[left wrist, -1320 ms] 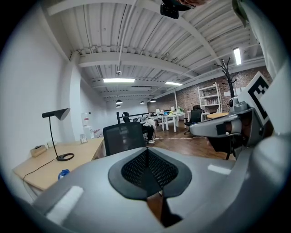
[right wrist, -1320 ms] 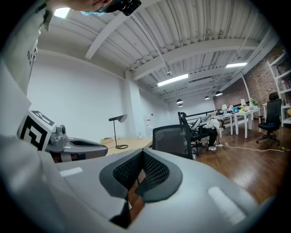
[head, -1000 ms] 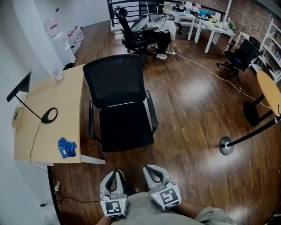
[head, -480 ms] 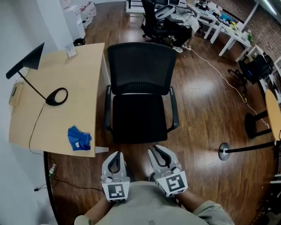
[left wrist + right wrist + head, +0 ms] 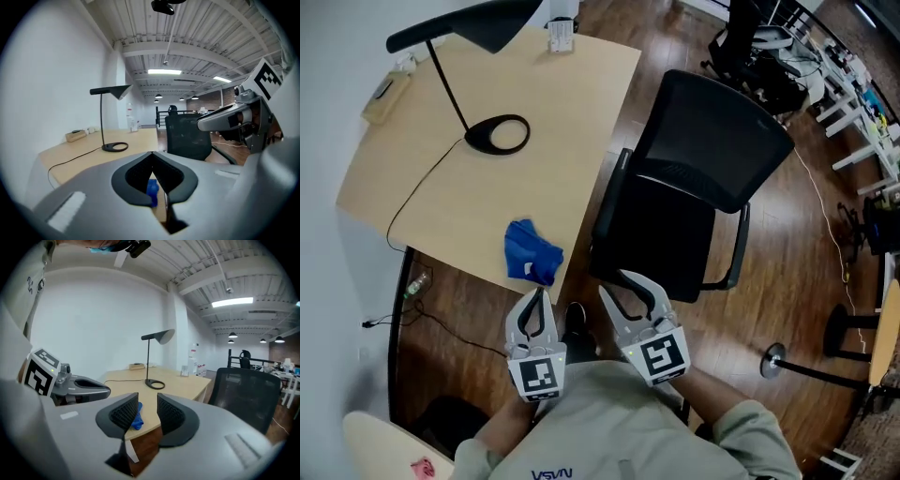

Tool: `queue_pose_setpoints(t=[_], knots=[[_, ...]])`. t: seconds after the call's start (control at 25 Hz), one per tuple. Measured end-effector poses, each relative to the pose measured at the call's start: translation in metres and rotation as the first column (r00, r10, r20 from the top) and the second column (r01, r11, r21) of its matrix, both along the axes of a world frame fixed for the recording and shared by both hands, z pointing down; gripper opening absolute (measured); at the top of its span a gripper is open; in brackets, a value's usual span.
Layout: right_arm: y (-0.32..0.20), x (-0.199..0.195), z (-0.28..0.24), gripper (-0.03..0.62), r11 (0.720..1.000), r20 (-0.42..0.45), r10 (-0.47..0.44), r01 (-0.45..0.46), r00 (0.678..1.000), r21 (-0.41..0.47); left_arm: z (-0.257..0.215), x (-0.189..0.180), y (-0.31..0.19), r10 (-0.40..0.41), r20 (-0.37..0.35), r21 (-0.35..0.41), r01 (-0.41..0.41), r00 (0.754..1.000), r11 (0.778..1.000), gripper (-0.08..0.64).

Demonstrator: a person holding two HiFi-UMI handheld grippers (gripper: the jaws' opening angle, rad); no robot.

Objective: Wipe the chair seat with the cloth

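A crumpled blue cloth [image 5: 532, 250] lies on the wooden desk [image 5: 422, 202] near its front corner. It also shows in the left gripper view as cloth [image 5: 152, 189] and in the right gripper view as cloth [image 5: 136, 417]. The black office chair seat [image 5: 661, 239] stands right of the desk, its backrest [image 5: 717, 141] beyond. My left gripper [image 5: 534, 294] hovers just short of the cloth, its tips together and holding nothing. My right gripper [image 5: 629, 284] is near the seat's front edge; its jaws are opening with nothing between them.
A black desk lamp with a round base [image 5: 498, 134] and a trailing cable stands on the desk, and a small wooden box [image 5: 381, 92] sits at the far left corner. A stanchion base [image 5: 774, 360] is on the wood floor at right. More chairs and white tables stand at the top right.
The view has swung toward the desk, so the cloth now lies just ahead of my left gripper. The right gripper's jaws have parted.
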State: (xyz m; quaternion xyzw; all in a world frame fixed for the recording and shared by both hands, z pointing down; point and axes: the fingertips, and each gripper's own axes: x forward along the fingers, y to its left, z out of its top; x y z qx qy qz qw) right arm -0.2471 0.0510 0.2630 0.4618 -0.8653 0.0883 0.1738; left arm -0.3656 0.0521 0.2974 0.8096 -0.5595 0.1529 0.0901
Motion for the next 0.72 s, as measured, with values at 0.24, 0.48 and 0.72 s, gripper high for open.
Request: queue_pose_setpoints(t=[0.24,0.48,0.72], knots=[[-0.035,-0.082,0.041,0.129,0.984,-0.037,-0.171,0.169,0.985,-0.047,0.028,-0.078,-0.017,-0.152,0.056,-0.012,0.153,0.987,0.988,0.005],[-0.060,-0.134,0.095,0.189,0.959,-0.070,-0.264,0.254,0.962,-0.122,0.055,-0.115,-0.020,-0.239,0.093,-0.053,0.244,0.967,0.968,0.005],[-0.077,-0.163,0.154,0.264,0.926,-0.115,-0.337,0.307,0.934,-0.219,0.079,-0.131,-0.029,-0.315,0.123,-0.092,0.327,0.941,0.941,0.005]])
